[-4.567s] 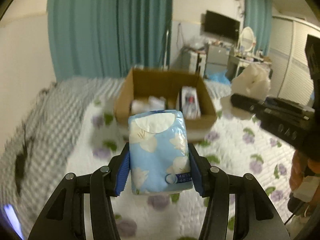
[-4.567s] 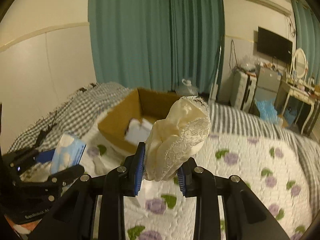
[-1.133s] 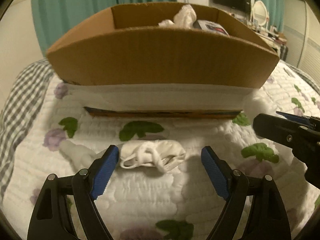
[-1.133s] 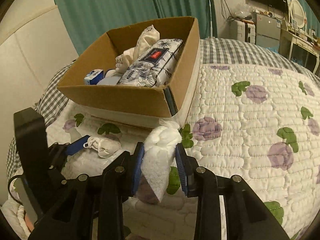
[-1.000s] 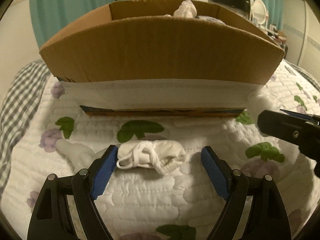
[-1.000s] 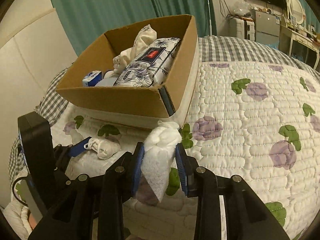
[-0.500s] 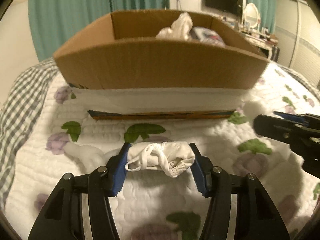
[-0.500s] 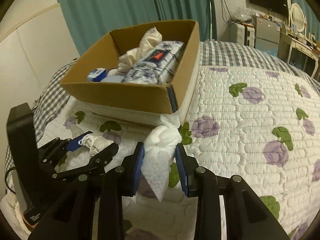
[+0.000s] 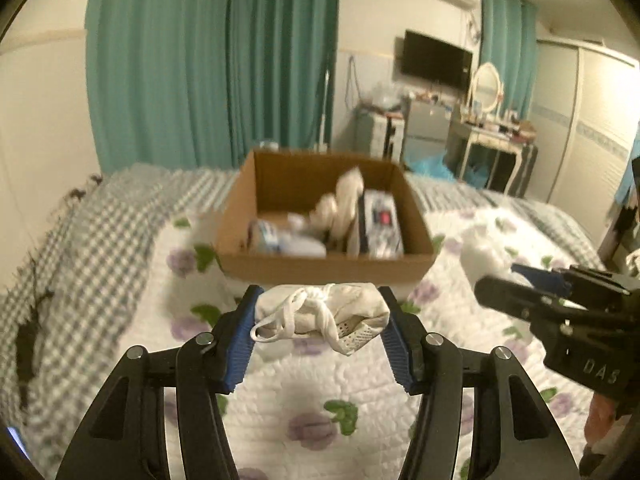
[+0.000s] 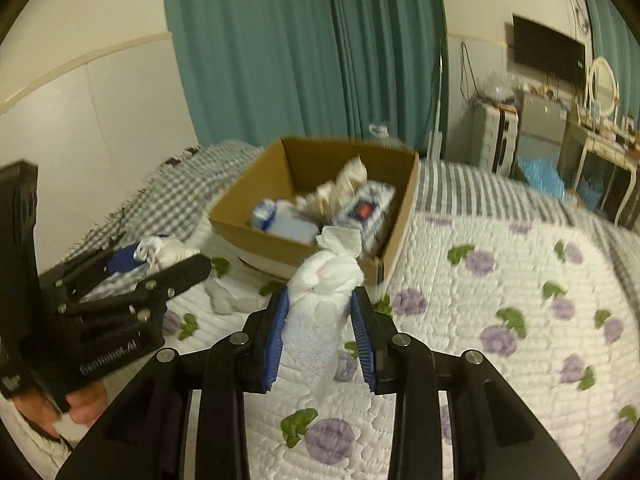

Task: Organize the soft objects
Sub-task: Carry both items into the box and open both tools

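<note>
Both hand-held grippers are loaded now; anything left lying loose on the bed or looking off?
One stray: a crumpled white cloth lies on the quilt beside the cardboard box, outside it. Nothing else stands out.

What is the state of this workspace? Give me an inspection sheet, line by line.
Surface: floral quilt on a bed, over a checked blanket.
Job's things: cardboard box with tissue packs and cloth inside; white cloth bundle; white tissue wad.
Clutter: loose white item on the quilt beside the box.
Grippers: left gripper jaws shut on the cloth bundle; right gripper jaws shut on the tissue wad.
Cables: nothing seen on the bed.
Surroundings: teal curtains, wall television, dressing table.
</note>
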`<state>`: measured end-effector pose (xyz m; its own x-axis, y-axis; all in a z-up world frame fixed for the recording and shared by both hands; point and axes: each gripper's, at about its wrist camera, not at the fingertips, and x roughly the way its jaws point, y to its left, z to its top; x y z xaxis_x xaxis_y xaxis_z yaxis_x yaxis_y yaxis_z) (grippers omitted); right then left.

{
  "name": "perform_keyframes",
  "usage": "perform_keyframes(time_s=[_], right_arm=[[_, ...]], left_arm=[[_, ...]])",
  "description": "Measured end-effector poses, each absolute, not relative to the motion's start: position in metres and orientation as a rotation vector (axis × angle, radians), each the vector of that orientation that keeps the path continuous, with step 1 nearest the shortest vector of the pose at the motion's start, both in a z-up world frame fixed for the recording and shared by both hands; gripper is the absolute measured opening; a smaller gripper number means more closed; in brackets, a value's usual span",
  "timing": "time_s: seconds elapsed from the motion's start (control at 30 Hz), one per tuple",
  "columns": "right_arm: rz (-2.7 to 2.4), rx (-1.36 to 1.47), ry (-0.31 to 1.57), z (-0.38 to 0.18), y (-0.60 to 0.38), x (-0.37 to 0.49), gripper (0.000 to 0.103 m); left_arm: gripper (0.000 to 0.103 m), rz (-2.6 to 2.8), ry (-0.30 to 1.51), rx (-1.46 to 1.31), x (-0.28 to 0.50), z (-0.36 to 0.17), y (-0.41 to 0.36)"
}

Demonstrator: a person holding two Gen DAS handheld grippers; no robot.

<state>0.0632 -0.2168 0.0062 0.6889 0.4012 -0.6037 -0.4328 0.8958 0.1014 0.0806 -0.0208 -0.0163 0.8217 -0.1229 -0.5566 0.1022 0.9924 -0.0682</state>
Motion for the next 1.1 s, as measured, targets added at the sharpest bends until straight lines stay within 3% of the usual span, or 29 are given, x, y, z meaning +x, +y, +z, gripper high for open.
perform_keyframes(time_s=[0.27,0.5,0.73,1.1], right_arm=[[0.506,-0.096,0.543,0.076,-0.21,0.06,0.031],[0.537,-0.127,0.483,0.104,-0.197,0.099,0.031],[0.541,-0.147,0.498,0.087,-0.177,0.16,0.031],[0.531,-0.112,0.617,0.021,-0.167,0.271,0.031]], left_arm=[[0.056,-0.149,0.481,0.014,0.077,0.044,-0.029],[0.056,-0.206,0.432,-0.009,0.107,0.07,-0.019],[0.056,-0.195,0.448,0.035,0.166,0.063,-0.018],[0.056,-0.115,0.589,0.109,0.279,-0.011,-0.022]])
